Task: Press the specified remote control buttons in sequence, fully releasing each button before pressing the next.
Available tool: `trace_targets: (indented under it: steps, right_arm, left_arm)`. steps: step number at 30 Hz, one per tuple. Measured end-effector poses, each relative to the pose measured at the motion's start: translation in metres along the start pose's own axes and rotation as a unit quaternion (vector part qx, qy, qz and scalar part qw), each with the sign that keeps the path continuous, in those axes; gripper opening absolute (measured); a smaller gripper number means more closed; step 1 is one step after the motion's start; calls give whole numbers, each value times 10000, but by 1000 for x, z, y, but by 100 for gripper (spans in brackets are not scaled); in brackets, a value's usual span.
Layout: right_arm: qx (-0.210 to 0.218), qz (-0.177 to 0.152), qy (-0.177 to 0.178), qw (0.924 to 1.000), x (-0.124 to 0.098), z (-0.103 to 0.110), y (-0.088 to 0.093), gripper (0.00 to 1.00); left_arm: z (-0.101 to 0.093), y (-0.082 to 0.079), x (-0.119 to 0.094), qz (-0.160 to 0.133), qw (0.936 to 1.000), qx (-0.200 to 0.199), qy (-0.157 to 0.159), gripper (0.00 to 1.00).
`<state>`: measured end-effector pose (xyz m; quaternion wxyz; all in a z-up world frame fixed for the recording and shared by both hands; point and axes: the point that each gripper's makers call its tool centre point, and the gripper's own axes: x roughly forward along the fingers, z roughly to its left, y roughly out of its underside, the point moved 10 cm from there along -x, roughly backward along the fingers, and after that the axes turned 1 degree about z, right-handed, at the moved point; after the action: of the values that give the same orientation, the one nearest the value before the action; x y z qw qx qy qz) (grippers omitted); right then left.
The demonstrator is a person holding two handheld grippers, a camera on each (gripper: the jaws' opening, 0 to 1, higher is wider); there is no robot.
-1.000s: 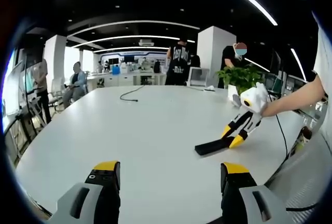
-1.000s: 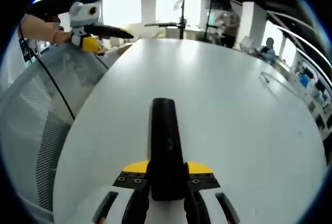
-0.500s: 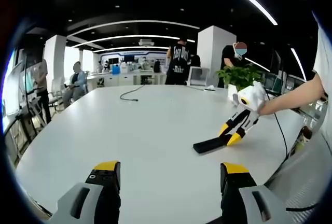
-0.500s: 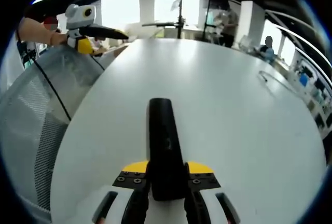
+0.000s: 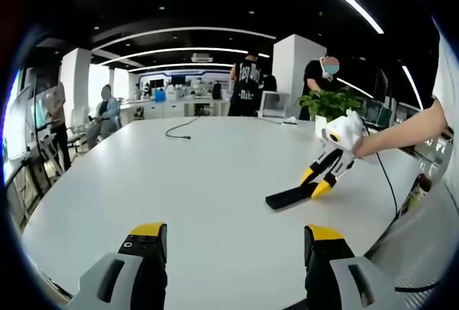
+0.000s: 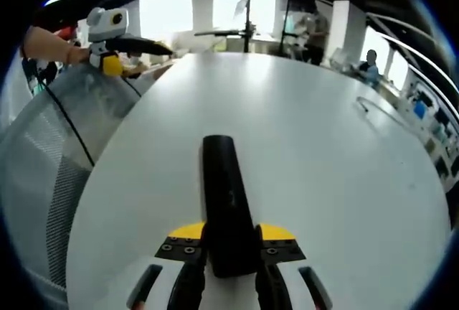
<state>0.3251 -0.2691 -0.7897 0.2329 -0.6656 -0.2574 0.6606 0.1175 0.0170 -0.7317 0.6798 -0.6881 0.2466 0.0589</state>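
A long black remote control (image 6: 221, 195) lies lengthwise between my right gripper's (image 6: 229, 237) yellow-tipped jaws, which are shut on its near end. In the left gripper view the same remote (image 5: 287, 196) sits low over the white table (image 5: 186, 181), with the right gripper (image 5: 315, 179) gripping its right end and a person's arm behind it. My left gripper (image 5: 237, 235) hangs open over the table's near edge with nothing between its jaws. In the right gripper view the left gripper (image 6: 150, 46) appears at the upper left, far from the remote.
A potted plant (image 5: 333, 105) stands at the table's right rim and a thin black cable (image 5: 179, 129) lies near the far end. Several people stand or sit beyond the table. A mesh chair (image 6: 43, 181) is at the table's left edge.
The right gripper and the remote have drifted slightly left and away in the left gripper view. My left gripper has stayed put and open.
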Motion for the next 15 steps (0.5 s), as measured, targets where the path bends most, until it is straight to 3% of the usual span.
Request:
trace_targets:
  steps: [15]
  right_arm:
    - [-78,32,-67,9999,0,-10,-1,24]
  left_arm:
    - [0,0,0,85,10000,42,28,80]
